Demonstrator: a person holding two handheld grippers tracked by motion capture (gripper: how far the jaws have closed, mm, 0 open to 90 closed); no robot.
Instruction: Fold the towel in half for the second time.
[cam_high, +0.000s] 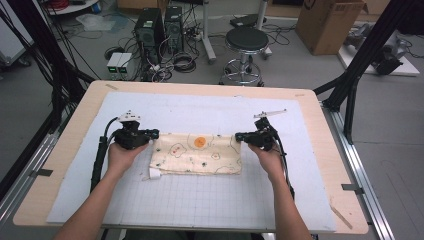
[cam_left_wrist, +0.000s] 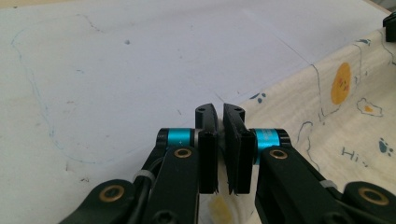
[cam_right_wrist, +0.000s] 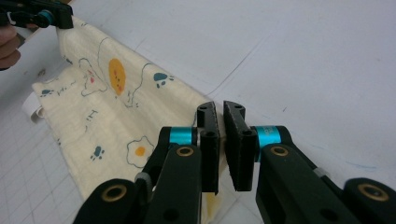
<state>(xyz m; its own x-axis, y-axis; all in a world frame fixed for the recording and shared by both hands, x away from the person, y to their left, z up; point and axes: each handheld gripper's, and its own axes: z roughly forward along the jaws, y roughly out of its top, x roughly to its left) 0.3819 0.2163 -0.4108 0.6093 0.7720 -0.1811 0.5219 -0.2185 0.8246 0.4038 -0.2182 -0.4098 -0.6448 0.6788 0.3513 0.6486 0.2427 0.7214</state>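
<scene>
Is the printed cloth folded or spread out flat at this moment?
Folded. The cloth lies as a narrow band on the mat, layers doubled, with the left claw and right claw pinching its far corners.

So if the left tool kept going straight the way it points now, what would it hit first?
Probably the right tool: the left tool, shut on the cream printed cloth's far corner, points along that edge toward it, though depth is unclear.

A folded cloth (cam_high: 196, 154) is lying on a mat (cam_high: 200, 200) that is covering most of the desk (cam_high: 60, 165). The left tongs (cam_high: 154, 134) are sitting at the cloth's far left corner and the right tongs (cam_high: 239, 135) at its far right corner, the cloth stretching between them. Behind the desk, a stool (cam_high: 246, 42) is standing on the floor, with computer towers (cam_high: 159, 27) to its left and a cardboard box (cam_high: 327, 22) to its right.
</scene>
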